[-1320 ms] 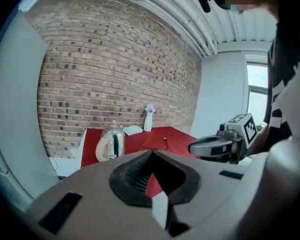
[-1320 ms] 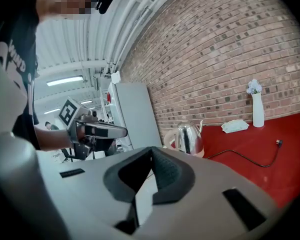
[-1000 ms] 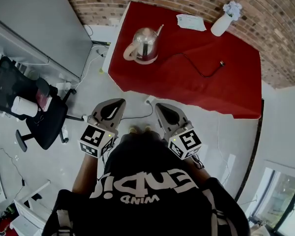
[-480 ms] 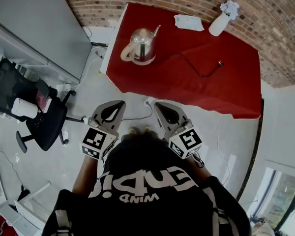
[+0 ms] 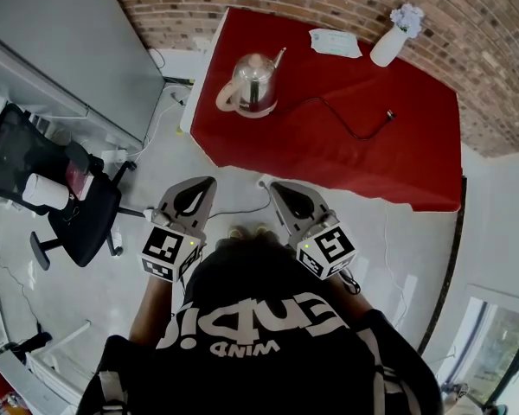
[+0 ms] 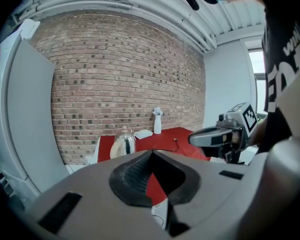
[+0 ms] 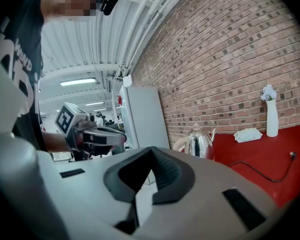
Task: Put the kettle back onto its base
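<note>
A shiny steel kettle (image 5: 253,83) with a pale handle stands near the left corner of the red table (image 5: 398,162), and a black cord (image 5: 350,126) trails from under it to a loose plug. Whether a base lies beneath it I cannot tell. The kettle (image 6: 124,144) also shows far ahead in the left gripper view, and the kettle (image 7: 200,143) in the right gripper view. My left gripper (image 5: 197,188) and right gripper (image 5: 282,188) hang side by side over the floor, short of the table's front edge. Both are shut and empty, as the left gripper (image 6: 151,153) and the right gripper (image 7: 151,149) show in their own views.
A white vase (image 5: 389,41) with flowers and a folded white paper (image 5: 335,40) sit at the table's back by the brick wall. A black office chair (image 5: 43,180) and a grey cabinet (image 5: 60,41) stand to the left. A cable (image 5: 238,207) lies on the floor.
</note>
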A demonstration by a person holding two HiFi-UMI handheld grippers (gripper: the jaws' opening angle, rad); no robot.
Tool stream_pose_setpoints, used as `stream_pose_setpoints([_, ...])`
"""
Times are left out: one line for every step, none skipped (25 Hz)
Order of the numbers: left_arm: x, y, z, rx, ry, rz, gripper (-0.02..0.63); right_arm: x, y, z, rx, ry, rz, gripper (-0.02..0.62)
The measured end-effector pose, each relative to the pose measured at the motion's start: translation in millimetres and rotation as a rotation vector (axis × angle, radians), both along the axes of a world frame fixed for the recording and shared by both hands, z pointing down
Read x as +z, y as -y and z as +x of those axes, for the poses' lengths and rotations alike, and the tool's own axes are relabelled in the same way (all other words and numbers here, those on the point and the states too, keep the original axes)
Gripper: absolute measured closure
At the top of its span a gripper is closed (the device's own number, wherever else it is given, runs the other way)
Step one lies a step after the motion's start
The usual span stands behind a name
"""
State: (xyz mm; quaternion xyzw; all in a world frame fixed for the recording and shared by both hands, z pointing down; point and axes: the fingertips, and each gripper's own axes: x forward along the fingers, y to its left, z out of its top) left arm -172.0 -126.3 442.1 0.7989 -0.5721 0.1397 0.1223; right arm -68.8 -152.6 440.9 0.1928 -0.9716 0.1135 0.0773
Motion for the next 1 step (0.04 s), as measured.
stream_pose_setpoints([0.4,-0.4,-2.8,-0.005,0.005,0.004,0.598,0.0,-0.6,-1.5,-0.003,-0.001,-0.001,0.575])
